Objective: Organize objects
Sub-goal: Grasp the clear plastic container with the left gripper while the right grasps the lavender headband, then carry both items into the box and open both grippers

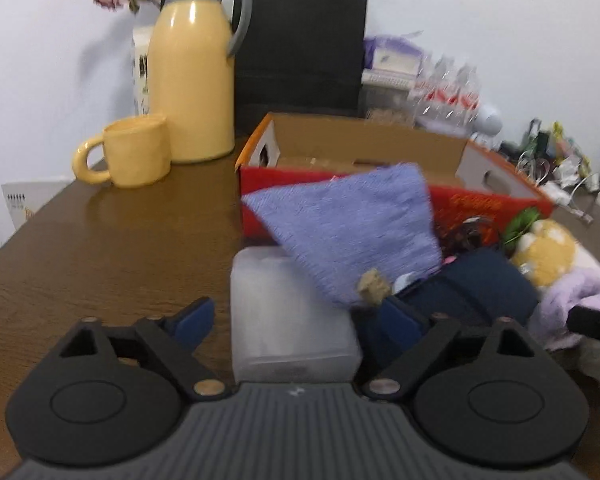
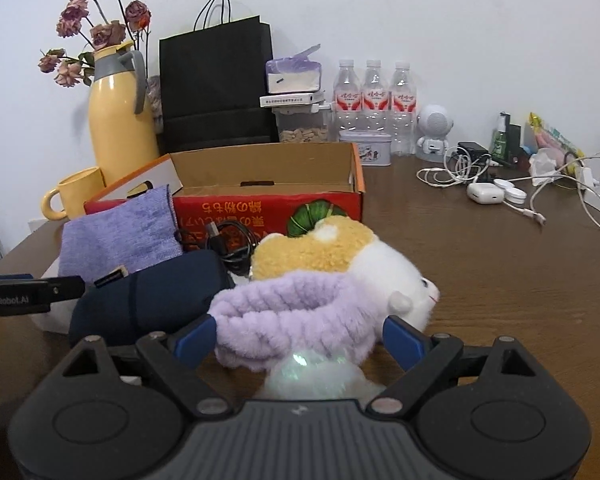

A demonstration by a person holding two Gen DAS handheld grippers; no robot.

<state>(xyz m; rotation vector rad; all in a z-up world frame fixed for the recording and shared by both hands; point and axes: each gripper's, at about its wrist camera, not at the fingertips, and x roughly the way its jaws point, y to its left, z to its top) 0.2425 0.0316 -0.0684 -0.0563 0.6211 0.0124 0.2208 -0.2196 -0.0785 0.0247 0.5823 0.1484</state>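
Note:
My left gripper [image 1: 296, 320] stands open around a translucent white plastic box [image 1: 288, 332], with a gap at each blue finger. A purple cloth [image 1: 348, 232] drapes over the box's far corner, and a navy pouch [image 1: 480, 288] lies to its right. In the right wrist view my right gripper [image 2: 300, 340] is open, with a fluffy lilac headband [image 2: 296, 312] between its fingers and a shiny iridescent lump [image 2: 308, 376] just below. A yellow-and-white plush toy [image 2: 340, 256] lies behind the headband. An open red cardboard box [image 2: 268, 184] sits beyond the pile.
A yellow mug [image 1: 128, 156] and a tall yellow jug [image 1: 192, 80] stand at the far left, with a black paper bag [image 2: 216, 88] behind. Water bottles [image 2: 374, 96], chargers and white cables [image 2: 500, 192] crowd the right. A black cable [image 2: 228, 244] lies against the red box.

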